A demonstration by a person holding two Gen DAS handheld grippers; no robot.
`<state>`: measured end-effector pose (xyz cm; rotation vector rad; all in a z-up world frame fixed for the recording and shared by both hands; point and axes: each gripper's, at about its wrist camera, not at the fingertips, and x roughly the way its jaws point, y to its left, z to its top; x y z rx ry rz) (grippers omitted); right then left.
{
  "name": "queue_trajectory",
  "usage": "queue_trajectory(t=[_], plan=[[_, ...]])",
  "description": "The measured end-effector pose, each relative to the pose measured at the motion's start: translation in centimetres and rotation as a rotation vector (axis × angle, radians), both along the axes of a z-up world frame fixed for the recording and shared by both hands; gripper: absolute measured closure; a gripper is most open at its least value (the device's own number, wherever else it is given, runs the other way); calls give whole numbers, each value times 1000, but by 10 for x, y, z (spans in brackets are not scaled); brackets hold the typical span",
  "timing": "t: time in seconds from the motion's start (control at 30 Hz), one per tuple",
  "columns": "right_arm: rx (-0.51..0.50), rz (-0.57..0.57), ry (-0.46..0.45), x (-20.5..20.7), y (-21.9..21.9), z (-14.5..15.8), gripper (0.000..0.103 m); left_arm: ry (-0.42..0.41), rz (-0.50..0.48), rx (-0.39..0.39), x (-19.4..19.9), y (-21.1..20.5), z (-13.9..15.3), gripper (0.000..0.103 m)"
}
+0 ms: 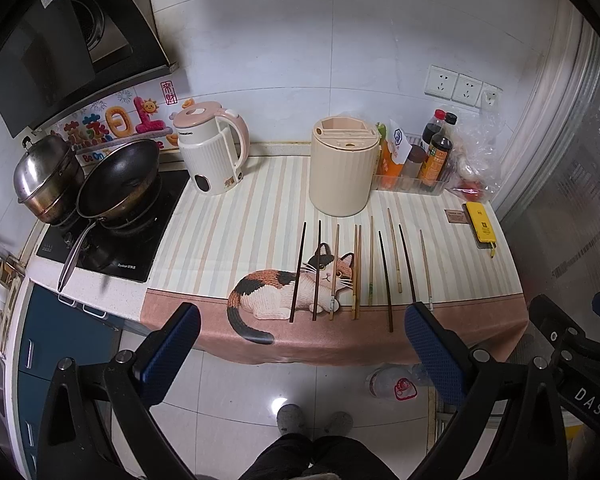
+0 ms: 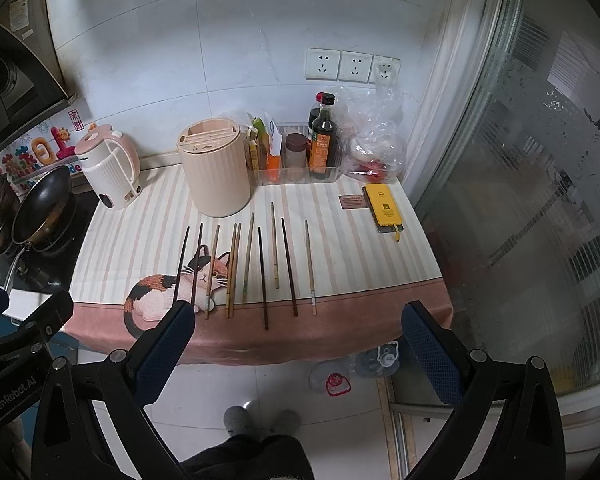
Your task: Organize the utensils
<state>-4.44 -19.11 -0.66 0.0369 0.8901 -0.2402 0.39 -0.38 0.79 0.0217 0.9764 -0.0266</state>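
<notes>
Several chopsticks [image 1: 356,272] [image 2: 262,270], some dark and some light wood, lie side by side on the striped cat-print cloth [image 1: 228,232] [image 2: 348,256]. Behind them stands a cream ribbed utensil holder [image 1: 344,166] [image 2: 216,168] with slots in its lid. My left gripper [image 1: 302,334] is open and held in the air in front of the counter edge, with nothing between its blue pads. My right gripper [image 2: 298,334] is likewise open and holds nothing, short of the chopsticks' near ends. The right gripper's body [image 1: 572,356] shows at the right of the left wrist view.
A pink-and-white kettle [image 1: 212,148] [image 2: 110,166] stands left of the holder, beside a wok [image 1: 118,178] and a steel pot [image 1: 46,172] on the hob. Sauce bottles [image 1: 436,152] [image 2: 322,140] sit behind in a tray. A yellow phone [image 1: 480,226] [image 2: 384,208] lies far right. A person's slippered feet [image 2: 260,420] stand below.
</notes>
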Motion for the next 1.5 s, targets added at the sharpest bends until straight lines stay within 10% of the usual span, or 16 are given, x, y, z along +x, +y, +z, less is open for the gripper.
queue_trajectory(t=[1.5], plan=[[1,-6,-10,4,-3,5,0,-7,-10,0,1,-7,13,0]])
